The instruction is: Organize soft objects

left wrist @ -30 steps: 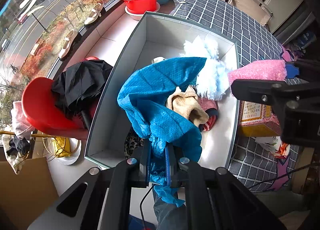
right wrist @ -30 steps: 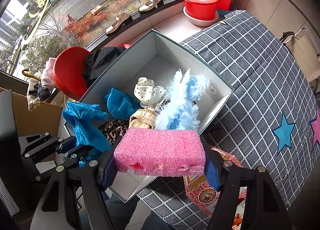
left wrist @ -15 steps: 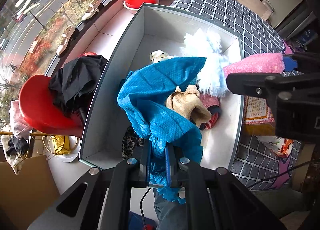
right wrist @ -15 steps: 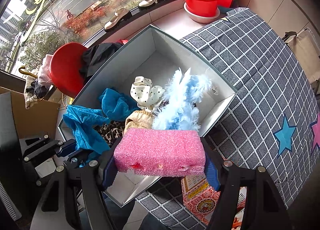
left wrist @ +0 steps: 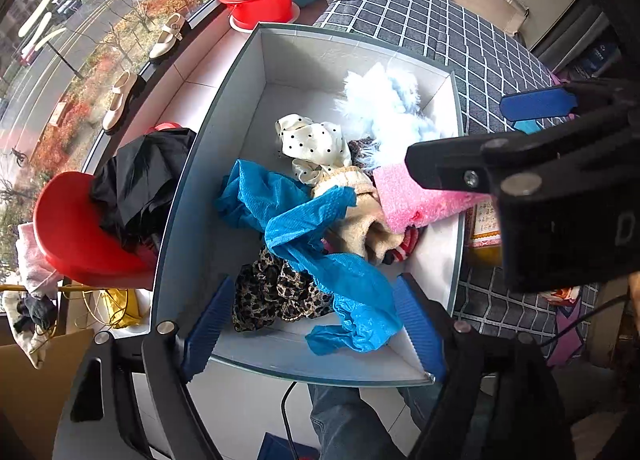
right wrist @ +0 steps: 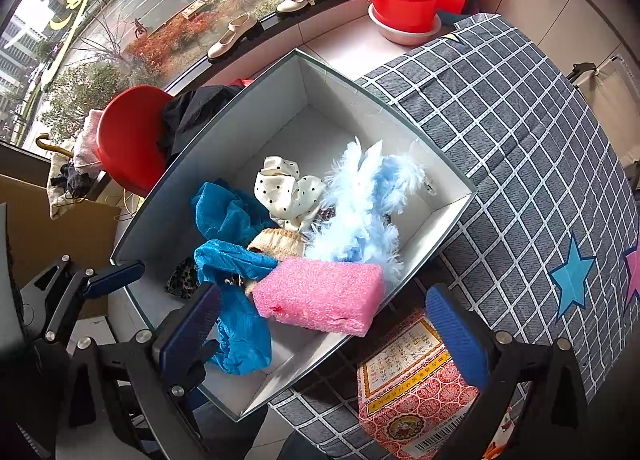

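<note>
Inside the big grey cardboard box [right wrist: 384,107] lie the soft things. The pink foam block [right wrist: 320,300] rests at the box's near edge, just below the fluffy white and blue feather bundle [right wrist: 360,211]. It looks very light and squashy, so take it by its two short ends. The crinkly blue cloth [left wrist: 320,244] lies beside it, partly over the leopard-print cloth [left wrist: 272,292]. It is thin and floppy, so pinch a bunched fold. Both tools point nearly straight down over the box. The left tool [left wrist: 312,324] is opening, with the blue cloth loose between its jaws. The right tool [right wrist: 320,320] is opening too, and its pads do not press the block.
</note>
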The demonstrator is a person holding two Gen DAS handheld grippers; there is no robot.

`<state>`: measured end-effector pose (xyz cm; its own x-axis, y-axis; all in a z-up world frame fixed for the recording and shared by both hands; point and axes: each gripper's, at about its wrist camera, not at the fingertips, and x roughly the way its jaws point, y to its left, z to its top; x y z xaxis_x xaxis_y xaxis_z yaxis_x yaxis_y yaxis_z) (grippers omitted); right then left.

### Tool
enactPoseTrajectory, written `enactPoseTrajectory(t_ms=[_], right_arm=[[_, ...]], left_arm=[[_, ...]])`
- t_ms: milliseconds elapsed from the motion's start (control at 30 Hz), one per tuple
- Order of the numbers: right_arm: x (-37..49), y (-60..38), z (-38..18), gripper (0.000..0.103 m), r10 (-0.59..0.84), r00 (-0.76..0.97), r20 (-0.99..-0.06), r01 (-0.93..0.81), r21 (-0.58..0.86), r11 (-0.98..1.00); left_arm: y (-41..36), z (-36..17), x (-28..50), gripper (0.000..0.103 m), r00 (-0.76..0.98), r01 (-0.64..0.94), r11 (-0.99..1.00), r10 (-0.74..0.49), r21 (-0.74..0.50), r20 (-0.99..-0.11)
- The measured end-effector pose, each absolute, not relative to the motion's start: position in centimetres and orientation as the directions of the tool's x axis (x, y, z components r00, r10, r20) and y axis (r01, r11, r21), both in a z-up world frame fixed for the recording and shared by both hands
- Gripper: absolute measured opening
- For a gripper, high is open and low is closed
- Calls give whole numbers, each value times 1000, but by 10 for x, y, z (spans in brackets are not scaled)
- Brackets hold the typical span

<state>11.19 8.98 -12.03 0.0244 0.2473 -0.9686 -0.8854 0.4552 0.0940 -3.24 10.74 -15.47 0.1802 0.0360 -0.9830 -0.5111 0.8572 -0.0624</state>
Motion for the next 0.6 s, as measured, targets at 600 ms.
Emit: enactPoseTrajectory(t_ms=[600], right_arm=[[118,55,-74,103,272,1,-962,-826,152,543]], left_arm=[[112,-91,-44,94,157,-563,825,163,47,-974]])
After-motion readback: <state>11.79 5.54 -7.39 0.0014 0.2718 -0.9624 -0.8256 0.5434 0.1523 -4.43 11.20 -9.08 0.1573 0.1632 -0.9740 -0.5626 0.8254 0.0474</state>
